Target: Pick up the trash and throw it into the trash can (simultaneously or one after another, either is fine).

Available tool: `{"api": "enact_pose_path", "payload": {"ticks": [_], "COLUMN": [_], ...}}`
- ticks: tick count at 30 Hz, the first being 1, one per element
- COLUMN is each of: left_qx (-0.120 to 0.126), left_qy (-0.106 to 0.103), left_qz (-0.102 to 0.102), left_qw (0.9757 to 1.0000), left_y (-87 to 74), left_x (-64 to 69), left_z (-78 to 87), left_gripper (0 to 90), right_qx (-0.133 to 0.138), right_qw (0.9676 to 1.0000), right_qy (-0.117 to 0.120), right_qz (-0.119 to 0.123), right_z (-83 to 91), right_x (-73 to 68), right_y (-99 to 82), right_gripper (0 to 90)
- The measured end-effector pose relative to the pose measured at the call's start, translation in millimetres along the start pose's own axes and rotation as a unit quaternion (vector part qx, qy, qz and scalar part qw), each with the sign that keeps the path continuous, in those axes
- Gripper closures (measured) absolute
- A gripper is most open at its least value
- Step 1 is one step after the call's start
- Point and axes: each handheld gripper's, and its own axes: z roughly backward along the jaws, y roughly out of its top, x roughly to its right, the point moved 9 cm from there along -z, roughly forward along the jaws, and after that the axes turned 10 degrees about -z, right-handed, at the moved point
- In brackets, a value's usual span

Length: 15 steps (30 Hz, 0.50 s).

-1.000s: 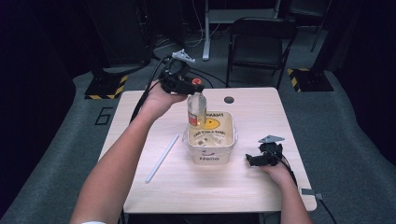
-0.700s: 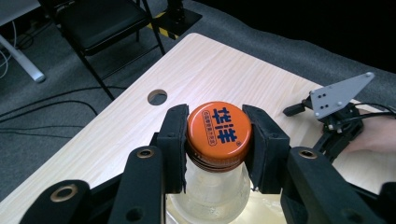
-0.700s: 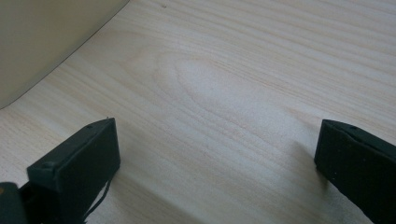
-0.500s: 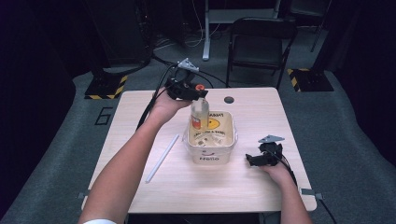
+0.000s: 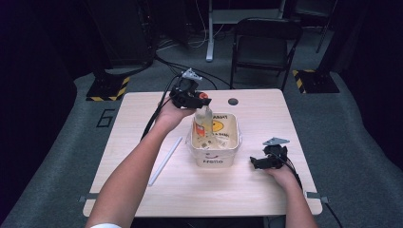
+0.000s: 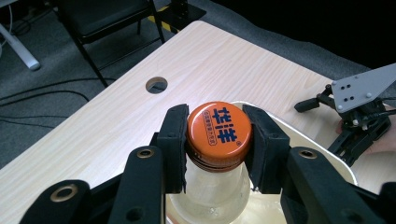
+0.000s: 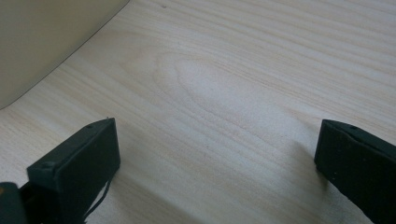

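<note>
left tongs (image 6: 218, 140) clamp clear bottle (image 5: 204, 122) by its orange cap (image 6: 218, 131) over tub (image 5: 215, 152); right tongs (image 7: 215, 158) gape wide.

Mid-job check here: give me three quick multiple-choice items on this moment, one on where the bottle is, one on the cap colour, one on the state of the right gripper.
1. Where is the bottle?
A. Lying on the table beside the white stick
B. In the tub, held by its cap
C. On the chair

2. What colour is the cap?
A. Orange
B. Green
C. White

3. What state is the right gripper in?
A. Shut on the stick
B. Shut on the tub's rim
C. Open, holding nothing

Answers:
1 B: the high view shows the bottle's lower part inside the tub, with the left gripper closed on its top.
2 A: the left gripper view shows an orange cap with blue print between the fingers.
3 C: the right gripper view shows its fingers wide apart over bare table.
</note>
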Motion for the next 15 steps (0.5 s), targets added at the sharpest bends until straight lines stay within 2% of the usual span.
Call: {"api": "enact_pose_path", "payload": {"ticks": [8, 15], "left_qx": [0.002, 0.001], "left_qy": [0.001, 0.003], "left_qz": [0.012, 0.012], "left_qw": [0.9999, 0.9999], "left_y": [-14.1, -24.3], "left_x": [-1.4, -0.8], "left_z": [-9.7, -18.2], "left_gripper": [62.8, 62.8], "right_qx": [0.000, 0.000], "right_qw": [1.0000, 1.0000], "right_qy": [0.000, 0.000], "right_qz": [0.000, 0.000], "right_z": [-0.1, -0.1], "right_x": [0.0, 0.0], "right_y": [0.1, 0.1], "right_gripper": [0.0, 0.0]}}
